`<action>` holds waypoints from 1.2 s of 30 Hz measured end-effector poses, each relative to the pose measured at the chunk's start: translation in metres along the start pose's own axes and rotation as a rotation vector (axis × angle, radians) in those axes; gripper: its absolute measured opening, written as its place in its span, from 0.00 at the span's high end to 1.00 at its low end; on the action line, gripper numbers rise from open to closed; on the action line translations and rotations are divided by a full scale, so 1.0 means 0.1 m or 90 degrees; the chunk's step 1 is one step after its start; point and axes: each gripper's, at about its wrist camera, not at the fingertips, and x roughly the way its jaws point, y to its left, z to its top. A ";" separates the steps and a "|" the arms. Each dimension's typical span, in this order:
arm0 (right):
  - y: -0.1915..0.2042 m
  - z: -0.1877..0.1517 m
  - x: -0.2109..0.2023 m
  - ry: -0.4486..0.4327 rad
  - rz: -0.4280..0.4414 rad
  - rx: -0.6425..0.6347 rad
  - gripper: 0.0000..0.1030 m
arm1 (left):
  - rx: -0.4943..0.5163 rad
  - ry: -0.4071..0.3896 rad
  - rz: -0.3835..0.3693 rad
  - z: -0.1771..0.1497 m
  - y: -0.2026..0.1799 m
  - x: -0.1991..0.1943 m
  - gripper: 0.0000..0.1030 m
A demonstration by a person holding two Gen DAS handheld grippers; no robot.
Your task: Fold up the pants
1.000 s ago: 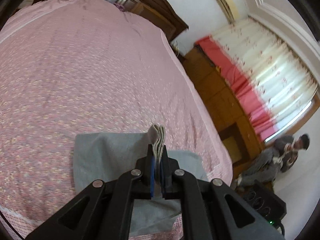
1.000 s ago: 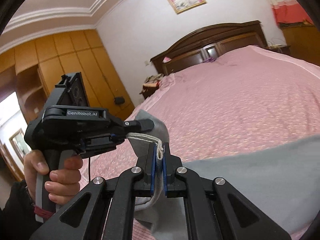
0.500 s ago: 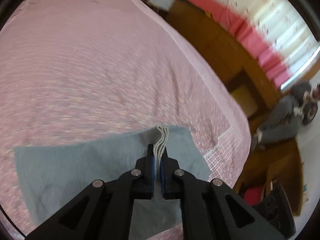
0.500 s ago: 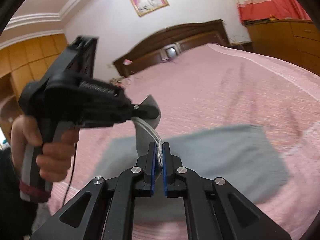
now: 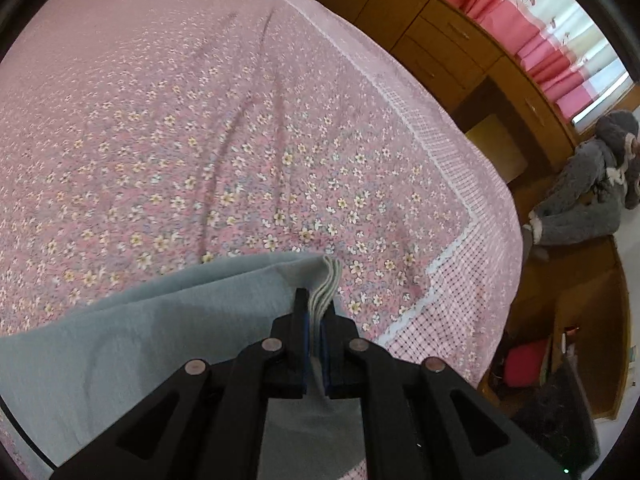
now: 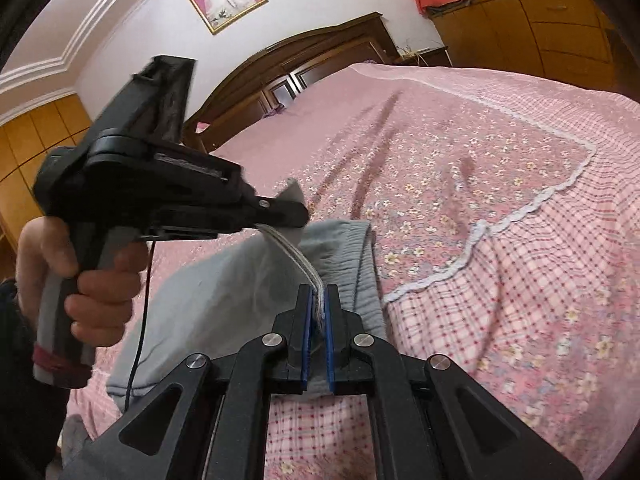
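Grey pants (image 5: pixel 132 344) lie partly folded on the pink floral bedspread (image 5: pixel 200 128) near the bed's foot corner. My left gripper (image 5: pixel 316 308) is shut on a stacked edge of the pants, several fabric layers showing between its fingers. In the right wrist view the pants (image 6: pixel 224 300) spread below, with the elastic waistband (image 6: pixel 352 256) lying flat on the bed. My right gripper (image 6: pixel 318 300) is shut on the same edge a short way along. The left gripper (image 6: pixel 288 212) shows there, hand-held, pinching the raised corner just above and left of mine.
The bed's checked border (image 5: pixel 460 280) and corner drop off to the right. Wooden cabinets (image 5: pixel 448 52) and red-and-white curtains (image 5: pixel 552 28) line the wall. A person in grey (image 5: pixel 588 196) sits on the floor beside the bed. A dark headboard (image 6: pixel 320 60) stands at the far end.
Both grippers have carried the held pants edge down and toward the bed's foot corner. The cloth now lies lower, over the waistband end, and the views tilt downward.
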 end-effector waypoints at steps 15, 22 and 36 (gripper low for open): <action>-0.50 0.01 -0.42 -0.127 -0.034 0.158 0.62 | 0.020 -0.260 -0.144 -0.60 0.46 -1.20 0.56; 0.30 -0.04 -0.31 -0.128 0.090 -0.043 0.62 | -0.040 -0.152 0.024 -1.50 1.49 -0.86 0.64; 0.37 -0.21 0.08 -0.008 -0.261 -0.069 0.59 | -0.166 -0.193 0.052 -2.41 2.24 -1.61 0.56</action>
